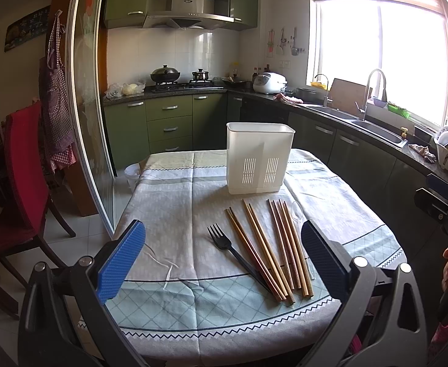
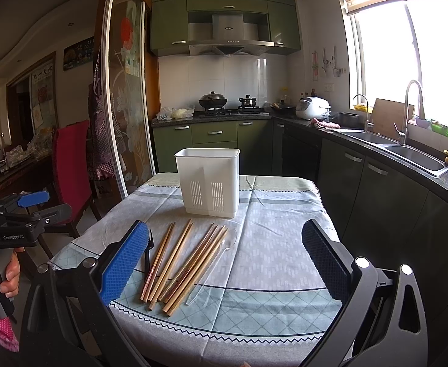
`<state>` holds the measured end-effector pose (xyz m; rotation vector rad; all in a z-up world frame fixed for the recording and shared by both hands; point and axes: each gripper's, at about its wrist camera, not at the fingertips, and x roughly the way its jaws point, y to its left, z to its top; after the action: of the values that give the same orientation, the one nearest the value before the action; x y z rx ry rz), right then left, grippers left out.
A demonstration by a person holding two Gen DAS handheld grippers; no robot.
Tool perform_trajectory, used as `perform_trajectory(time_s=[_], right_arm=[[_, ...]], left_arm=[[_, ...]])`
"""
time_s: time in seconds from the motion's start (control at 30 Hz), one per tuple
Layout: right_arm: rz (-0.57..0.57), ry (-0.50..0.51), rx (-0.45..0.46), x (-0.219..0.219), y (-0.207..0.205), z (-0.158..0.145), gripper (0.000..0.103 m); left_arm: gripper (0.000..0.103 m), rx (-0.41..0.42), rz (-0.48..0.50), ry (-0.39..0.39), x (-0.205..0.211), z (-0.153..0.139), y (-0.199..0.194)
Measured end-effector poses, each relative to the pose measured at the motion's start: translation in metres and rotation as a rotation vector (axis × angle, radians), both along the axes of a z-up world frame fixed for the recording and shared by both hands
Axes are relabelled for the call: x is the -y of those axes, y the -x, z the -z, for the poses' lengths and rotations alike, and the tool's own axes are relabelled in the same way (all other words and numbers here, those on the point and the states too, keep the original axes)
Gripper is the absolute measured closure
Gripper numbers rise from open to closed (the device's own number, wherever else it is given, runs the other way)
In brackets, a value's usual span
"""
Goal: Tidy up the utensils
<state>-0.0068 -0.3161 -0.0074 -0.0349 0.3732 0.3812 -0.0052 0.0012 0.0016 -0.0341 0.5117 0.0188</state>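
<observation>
Nothing sorted yet, by look. White caddy (image 1: 259,159) upright at far table centre, apparently empty. Chopsticks (image 1: 266,247), black fork (image 1: 233,250), clear spoon (image 1: 299,214) lie near edge. Left gripper (image 1: 224,263), right gripper (image 2: 227,263) both spread, holding nothing.

We note a patterned tablecloth (image 1: 178,202) covering the table. A red chair (image 1: 22,165) stands at its left. On the stove we see a lidded wok (image 1: 165,75); a white rice cooker (image 1: 268,83) sits near the double sink (image 1: 374,128).

Wooden chopsticks (image 1: 273,244), matt white plastic caddy (image 1: 259,159), woven tablecloth (image 1: 178,202)
</observation>
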Motion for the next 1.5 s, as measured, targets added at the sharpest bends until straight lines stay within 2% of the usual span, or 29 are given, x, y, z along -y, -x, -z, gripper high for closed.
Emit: perform_trajectory(time_s=[1.27,1.5], right_arm=[[0.001,-0.002,-0.007,0.001,-0.003,0.004,0.004],[0.013,-0.003,-0.066,0.003,-0.016,0.015,0.004]], left_arm=[[0.006,-0.012,0.000,-0.002,0.002,0.008,0.001],[0.006,-0.110,-0.002,-0.006,0.004,0.022,-0.026]])
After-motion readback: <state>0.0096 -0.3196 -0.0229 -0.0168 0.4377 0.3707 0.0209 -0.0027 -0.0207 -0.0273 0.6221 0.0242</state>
